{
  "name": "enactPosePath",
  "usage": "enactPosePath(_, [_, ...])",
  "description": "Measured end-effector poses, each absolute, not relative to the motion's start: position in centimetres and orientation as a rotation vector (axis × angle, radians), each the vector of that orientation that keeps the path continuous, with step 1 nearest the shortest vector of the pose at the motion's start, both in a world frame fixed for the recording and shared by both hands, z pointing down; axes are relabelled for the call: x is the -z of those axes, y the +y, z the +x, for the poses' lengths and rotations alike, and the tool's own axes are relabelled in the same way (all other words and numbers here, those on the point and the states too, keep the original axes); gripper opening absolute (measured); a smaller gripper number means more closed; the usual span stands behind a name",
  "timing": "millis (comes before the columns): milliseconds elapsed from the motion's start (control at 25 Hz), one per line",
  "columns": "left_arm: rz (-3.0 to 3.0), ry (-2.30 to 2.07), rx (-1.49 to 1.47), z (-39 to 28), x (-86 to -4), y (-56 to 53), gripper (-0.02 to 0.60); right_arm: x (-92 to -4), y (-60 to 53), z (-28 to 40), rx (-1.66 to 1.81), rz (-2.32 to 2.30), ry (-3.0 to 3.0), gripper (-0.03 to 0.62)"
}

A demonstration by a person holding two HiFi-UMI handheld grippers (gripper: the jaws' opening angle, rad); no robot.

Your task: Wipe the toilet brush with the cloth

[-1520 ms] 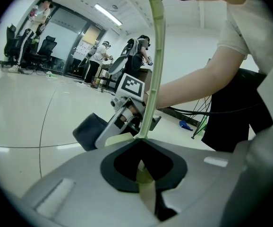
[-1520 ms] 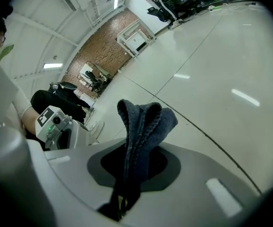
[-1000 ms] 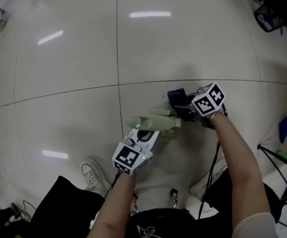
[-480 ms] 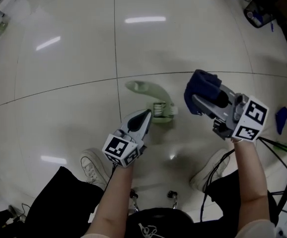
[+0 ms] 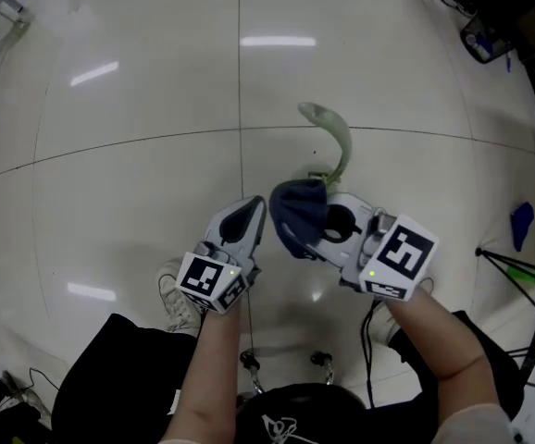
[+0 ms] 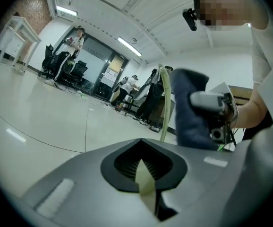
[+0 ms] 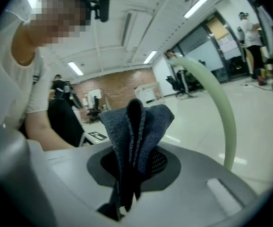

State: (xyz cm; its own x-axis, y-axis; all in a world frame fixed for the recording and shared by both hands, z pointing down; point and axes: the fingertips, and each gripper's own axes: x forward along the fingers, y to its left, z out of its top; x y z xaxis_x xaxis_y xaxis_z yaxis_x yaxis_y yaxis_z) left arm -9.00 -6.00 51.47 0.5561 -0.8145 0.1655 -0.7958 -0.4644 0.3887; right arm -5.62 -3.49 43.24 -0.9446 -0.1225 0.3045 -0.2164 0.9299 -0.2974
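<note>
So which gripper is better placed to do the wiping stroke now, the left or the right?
Right, probably. The right gripper clamps the cloth, close beside the toilet brush. The left gripper is shut on the toilet brush, so it should hold it steady.

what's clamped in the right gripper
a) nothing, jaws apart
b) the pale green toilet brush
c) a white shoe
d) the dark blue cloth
D: in the right gripper view the dark blue cloth stands bunched up between the closed jaws of the right gripper, while the pale green toilet brush is held in the left gripper.
</note>
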Motion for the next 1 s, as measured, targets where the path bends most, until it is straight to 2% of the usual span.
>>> enactPosePath(160, [2.354,-1.38,0.072,-12.2,-51.2,-6.0,0.006,-50.2,-6.9,-6.2,-0.794,0.849,-2.583,0.063])
enactPosePath(280, [2.322,-1.422,0.122,-14.5,-51.0,-6.2,0.006,-54.3,-7.2,-6.5,-0.997,1.097,-2.466,0.064])
enactPosePath(520, [2.297,-1.417,0.097,-15.5,-52.4,-6.0,0.006,-61.1,-7.7,-6.6,-1.254,1.318,-2.255,0.064])
enactPosePath(800, [2.295,-1.347,0.075,-14.6,-54.1,-5.5,0.006,-61.5,-10.0,-7.5,-1.509,1.48,-2.234,0.063])
enactPosePath(1000, [2.299,-1.323,0.083,-14.5,-54.2,-5.5,0.006,-63.9,-8.9,-5.7,-1.708,1.625,-2.111,0.063])
